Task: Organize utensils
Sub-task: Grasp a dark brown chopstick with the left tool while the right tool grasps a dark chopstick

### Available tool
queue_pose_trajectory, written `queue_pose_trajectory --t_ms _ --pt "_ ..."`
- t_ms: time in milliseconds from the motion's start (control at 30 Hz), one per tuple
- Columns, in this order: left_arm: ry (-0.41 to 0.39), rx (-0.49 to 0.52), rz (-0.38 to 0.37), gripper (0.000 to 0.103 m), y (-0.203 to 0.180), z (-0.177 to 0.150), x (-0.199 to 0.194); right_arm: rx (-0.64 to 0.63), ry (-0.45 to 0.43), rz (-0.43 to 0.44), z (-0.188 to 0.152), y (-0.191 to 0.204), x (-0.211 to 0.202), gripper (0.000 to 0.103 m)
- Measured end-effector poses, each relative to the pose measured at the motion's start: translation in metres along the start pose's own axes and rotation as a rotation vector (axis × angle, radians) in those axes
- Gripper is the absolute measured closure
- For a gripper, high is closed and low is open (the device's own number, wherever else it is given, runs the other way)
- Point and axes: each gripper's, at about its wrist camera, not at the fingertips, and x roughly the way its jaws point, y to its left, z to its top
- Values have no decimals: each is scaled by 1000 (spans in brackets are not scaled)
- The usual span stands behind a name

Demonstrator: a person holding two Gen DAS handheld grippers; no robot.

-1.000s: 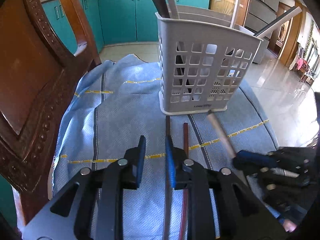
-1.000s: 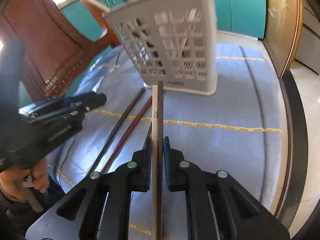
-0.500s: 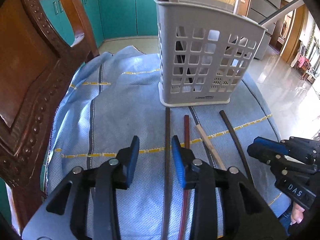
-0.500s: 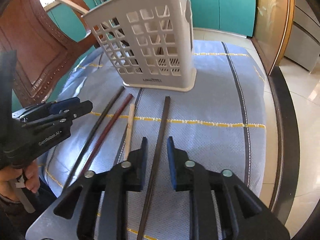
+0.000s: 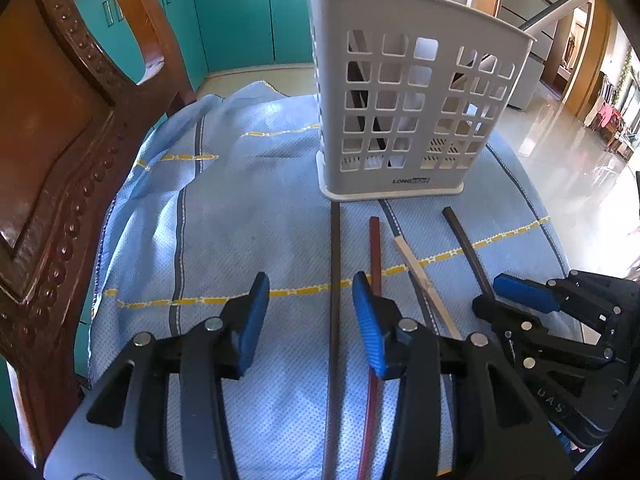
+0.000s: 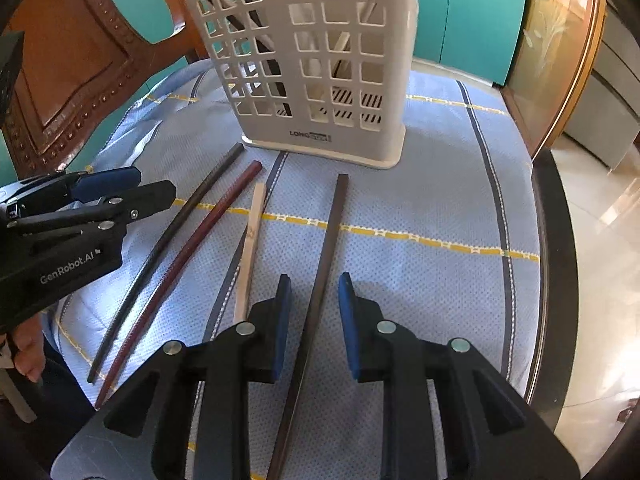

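Note:
A white slotted utensil basket point(image 5: 400, 100) point(image 6: 312, 60) stands on the blue cloth and holds several chopsticks upright. In front of it several chopsticks lie side by side on the cloth. My left gripper point(image 5: 312, 316) is opening, and a black chopstick point(image 5: 335, 264) point(image 6: 160, 248) lies between its jaws untouched. Beside that one are a red chopstick point(image 5: 374, 248) point(image 6: 192, 256) and a pale wooden chopstick point(image 5: 416, 272) point(image 6: 250, 240). My right gripper point(image 6: 314, 308) point(image 5: 496, 300) stands open over a dark brown chopstick point(image 6: 328, 232) point(image 5: 466, 248), its pads clear of it.
The blue striped cloth point(image 5: 240, 220) covers a round table with a dark rim point(image 6: 556, 240) at the right. A carved wooden chair point(image 5: 60, 140) rises close on the left. Teal cabinets point(image 5: 240, 12) stand behind. A hand point(image 6: 24, 356) holds the left gripper point(image 6: 140, 186).
The right gripper let go of the pale and dark brown chopsticks, which now lie on the cloth. Both grippers' jaws spread wider, and the right gripper sank a little.

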Motion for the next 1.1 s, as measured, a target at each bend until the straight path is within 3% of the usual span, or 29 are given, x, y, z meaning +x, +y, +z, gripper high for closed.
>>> queue_pose_trajectory --t_ms 267,333,400,1100 --pt "26 -5 11 56 1 1 4 -8 -12 -26 1 2 1 80" --pt "29 -5 12 56 2 2 5 -2 -13 -42 1 -1 1 90" --pt "32 -3 14 55 2 2 6 9 -12 -43 1 -5 0 93" --pt "55 18 23 49 -5 0 10 55 -12 -36 3 -12 -2 92"
